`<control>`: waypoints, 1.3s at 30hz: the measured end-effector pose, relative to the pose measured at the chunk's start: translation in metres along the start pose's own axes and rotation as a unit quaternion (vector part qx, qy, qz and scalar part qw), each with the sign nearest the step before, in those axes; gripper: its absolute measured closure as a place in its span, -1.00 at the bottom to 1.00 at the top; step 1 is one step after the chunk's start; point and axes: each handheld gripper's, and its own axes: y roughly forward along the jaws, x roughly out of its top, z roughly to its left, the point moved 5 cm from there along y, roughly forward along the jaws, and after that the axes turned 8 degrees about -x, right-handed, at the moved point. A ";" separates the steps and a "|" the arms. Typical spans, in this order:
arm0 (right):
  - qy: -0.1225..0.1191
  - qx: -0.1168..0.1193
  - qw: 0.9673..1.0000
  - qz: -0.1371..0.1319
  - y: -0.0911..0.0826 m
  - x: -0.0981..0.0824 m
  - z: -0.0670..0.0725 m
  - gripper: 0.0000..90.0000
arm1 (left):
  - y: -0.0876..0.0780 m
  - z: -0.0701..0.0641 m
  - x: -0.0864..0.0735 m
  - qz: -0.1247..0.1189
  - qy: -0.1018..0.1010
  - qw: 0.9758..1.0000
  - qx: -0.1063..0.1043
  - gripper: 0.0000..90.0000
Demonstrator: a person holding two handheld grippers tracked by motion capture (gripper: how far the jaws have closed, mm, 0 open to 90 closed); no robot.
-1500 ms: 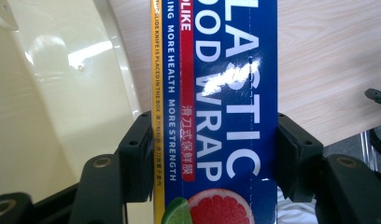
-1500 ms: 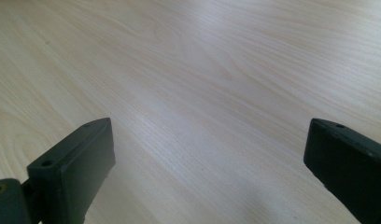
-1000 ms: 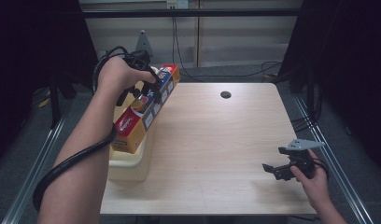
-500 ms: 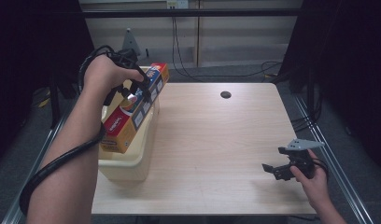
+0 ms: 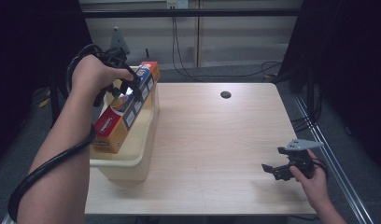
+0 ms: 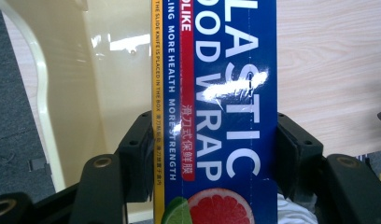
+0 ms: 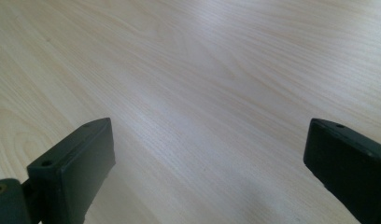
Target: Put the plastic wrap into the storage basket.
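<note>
we see left hand-held gripper point(image 5: 125, 88) clamped on wrap box point(image 5: 125, 108), now lower into bin point(image 5: 132, 158) | placing underway | right hand-held gripper point(image 5: 277, 170) jaws apart, idle on worktop point(image 5: 216, 140)

Printed wording on long blue cardboard box point(image 6: 226, 107)

White "PLASTIC FOOD WRAP" partly cut off, Chinese characters on red band, and small "MORE HEALTH MORE STRENGTH" alongside; yellow edge strip reading "THE SLIDE KNIFE IS PLACED IN THE BOX".
</note>
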 end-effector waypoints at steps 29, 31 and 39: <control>-0.013 0.008 1.000 0.000 0.007 0.007 0.004 -0.96 | 0.006 0.027 -0.016 -0.004 -0.026 1.000 0.010 -0.09; -0.014 0.010 1.000 0.000 0.009 0.009 0.005 -0.96 | 0.008 0.028 -0.017 -0.004 -0.032 0.999 0.011 -0.09; -0.016 0.013 1.000 -0.001 0.011 0.012 0.006 -0.96 | 0.015 0.037 -0.021 -0.002 -0.030 0.999 0.012 -0.09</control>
